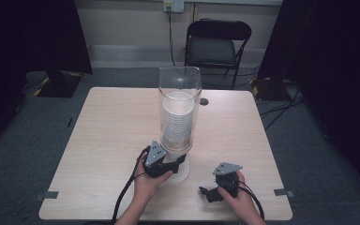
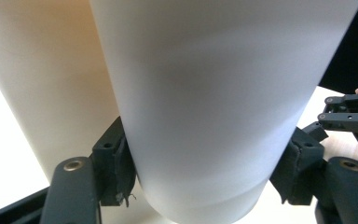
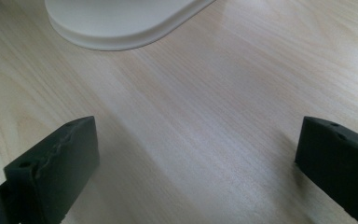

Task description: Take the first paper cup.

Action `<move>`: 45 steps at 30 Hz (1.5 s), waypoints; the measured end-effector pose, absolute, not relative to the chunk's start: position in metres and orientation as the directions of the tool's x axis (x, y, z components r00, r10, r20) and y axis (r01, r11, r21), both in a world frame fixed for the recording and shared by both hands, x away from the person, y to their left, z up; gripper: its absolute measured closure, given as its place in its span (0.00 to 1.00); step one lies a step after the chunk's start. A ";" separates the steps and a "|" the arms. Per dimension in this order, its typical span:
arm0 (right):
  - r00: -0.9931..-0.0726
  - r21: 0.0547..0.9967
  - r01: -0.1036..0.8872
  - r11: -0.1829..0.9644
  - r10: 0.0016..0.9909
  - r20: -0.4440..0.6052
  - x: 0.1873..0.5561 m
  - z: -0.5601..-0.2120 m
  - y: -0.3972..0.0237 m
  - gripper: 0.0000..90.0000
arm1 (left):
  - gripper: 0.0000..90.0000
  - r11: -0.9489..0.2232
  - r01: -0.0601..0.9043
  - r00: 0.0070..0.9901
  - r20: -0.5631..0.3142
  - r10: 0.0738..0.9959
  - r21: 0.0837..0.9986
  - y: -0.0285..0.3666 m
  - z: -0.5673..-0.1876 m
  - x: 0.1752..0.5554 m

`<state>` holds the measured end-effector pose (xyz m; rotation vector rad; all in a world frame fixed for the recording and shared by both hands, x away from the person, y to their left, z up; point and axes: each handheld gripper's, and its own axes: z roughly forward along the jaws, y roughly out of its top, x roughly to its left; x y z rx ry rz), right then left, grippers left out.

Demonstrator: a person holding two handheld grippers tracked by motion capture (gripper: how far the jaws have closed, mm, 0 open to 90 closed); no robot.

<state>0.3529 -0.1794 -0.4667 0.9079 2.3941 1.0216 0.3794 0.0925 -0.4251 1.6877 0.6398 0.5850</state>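
Cup [image 2: 214, 116] sits between the left hand-held gripper's [image 2: 209, 172] pads.

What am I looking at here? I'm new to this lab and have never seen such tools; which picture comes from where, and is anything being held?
A person sits at a wooden table with a hand-held two-jaw gripper in each hand; there is no robot arm. The wide picture comes from a fixed camera above the person. The other two come from small cameras riding on each gripper, looking along its black jaws.

On the table stands a clear tube with a stack of white cups inside, on a white base. It looks like a cup dispenser.

The left gripper is at the foot of the tube. In its own view, a white cup sits between its jaws, with the pads against the cup's sides.

The right gripper rests nearby, jaws wide apart over bare wood, holding nothing.
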 end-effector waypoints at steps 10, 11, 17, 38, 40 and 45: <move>-0.720 0.744 0.410 0.528 0.688 -0.092 0.353 -0.467 -0.180 0.00 | 0.33 -0.157 0.039 0.705 0.084 0.705 0.987 0.093 -0.414 0.375; -0.719 0.744 0.410 0.528 0.688 -0.092 0.353 -0.467 -0.180 0.00 | 0.34 -0.162 0.040 0.711 0.085 0.698 0.986 0.092 -0.414 0.376; -0.719 0.744 0.410 0.528 0.689 -0.092 0.353 -0.467 -0.180 0.00 | 0.38 -0.169 0.042 0.715 0.088 0.693 0.985 0.092 -0.415 0.377; -0.719 0.744 0.411 0.527 0.689 -0.091 0.353 -0.467 -0.179 0.00 | 0.40 -0.173 0.067 0.716 0.073 0.694 0.983 0.092 -0.416 0.374; -0.719 0.744 0.411 0.527 0.689 -0.091 0.353 -0.467 -0.179 0.00 | 0.40 -0.176 0.062 0.717 0.079 0.692 0.982 0.092 -0.416 0.374; -0.719 0.744 0.411 0.527 0.689 -0.091 0.353 -0.467 -0.179 0.00 | 0.40 -0.188 0.066 0.709 0.087 0.700 0.980 0.092 -0.416 0.373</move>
